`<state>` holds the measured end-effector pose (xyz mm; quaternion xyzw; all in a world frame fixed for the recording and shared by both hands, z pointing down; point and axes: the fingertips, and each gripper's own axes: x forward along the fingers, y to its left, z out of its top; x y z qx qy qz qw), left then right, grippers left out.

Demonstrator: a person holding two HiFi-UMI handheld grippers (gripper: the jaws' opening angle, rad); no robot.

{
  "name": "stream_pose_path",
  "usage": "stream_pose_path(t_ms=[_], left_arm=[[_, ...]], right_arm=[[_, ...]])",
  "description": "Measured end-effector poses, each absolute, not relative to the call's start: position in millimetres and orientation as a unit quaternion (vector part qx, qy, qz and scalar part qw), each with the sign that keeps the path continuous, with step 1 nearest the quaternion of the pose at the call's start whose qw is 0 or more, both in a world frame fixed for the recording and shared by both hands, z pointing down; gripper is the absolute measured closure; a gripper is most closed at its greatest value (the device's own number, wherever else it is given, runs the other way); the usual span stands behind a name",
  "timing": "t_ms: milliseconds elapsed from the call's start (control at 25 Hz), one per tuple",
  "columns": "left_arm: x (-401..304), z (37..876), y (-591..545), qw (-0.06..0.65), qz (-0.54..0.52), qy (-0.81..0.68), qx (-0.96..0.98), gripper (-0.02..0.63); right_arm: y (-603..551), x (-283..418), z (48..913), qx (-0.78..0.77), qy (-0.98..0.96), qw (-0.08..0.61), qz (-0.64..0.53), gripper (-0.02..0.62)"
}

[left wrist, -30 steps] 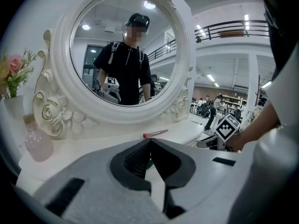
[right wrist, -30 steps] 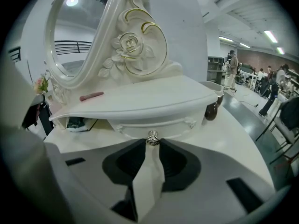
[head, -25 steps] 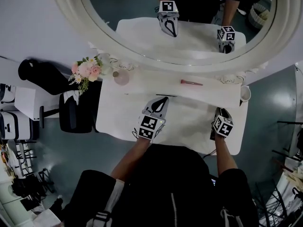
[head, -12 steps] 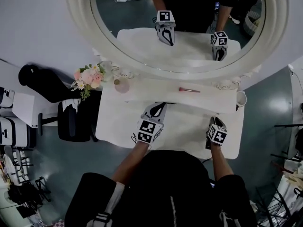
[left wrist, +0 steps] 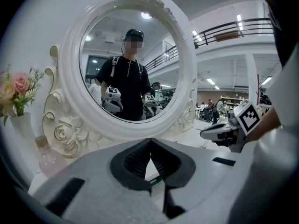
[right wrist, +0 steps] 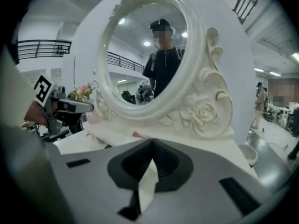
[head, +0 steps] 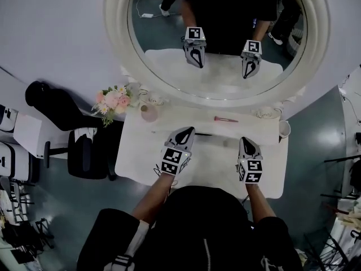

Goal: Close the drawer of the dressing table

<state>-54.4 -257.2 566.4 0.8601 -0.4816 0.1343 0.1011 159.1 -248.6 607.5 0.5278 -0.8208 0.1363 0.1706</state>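
The white dressing table (head: 138,151) stands under an oval mirror (head: 220,66); its top hides the drawer from the head view, and neither gripper view shows it. My left gripper (head: 185,132) hovers over the middle of the table top, jaws shut and empty, pointing at the mirror (left wrist: 135,69). My right gripper (head: 246,143) hovers over the right part of the top, jaws shut with nothing between them (right wrist: 152,143). Each gripper shows in the other's view: the right gripper (left wrist: 219,132) and the left gripper (right wrist: 70,107).
A pink brush (head: 225,119) lies near the mirror base, with a thin dark stick (head: 203,134) by the left gripper's tip. Flowers (head: 113,101) and a pink bottle (head: 149,113) stand back left, a cup (head: 284,129) back right. A black chair (head: 84,145) is left of the table.
My right gripper has come up from the table's front right edge and moved inward over the top, and its jaws have shut. The left gripper has shifted only slightly.
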Motion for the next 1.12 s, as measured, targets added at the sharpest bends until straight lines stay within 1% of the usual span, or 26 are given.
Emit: stream_pose_path(t_ms=[200,400,600,1120], left_arm=[[-63.8,543.5,-262.7,0.080,0.122,-0.485,0.863,0.598],[-67.5,526.2,-265.1,0.066,0.107,-0.486,0.865,0.598],[-67.3,524.1,-264.4,0.065,0.104,-0.486,0.865,0.598],[-65.9,525.9,-259.6,0.070,0.102,-0.484,0.866,0.598]], right_arm=[[-258.7,136.1,539.9,0.508,-0.849,0.118,0.087,0.595],[-263.3,129.2,505.2,0.508,-0.855,0.089,0.061,0.595],[-263.8,127.9,495.6,0.511,-0.855,0.078,0.049,0.595],[-256.9,127.5,498.9,0.510,-0.855,0.077,0.054,0.595]])
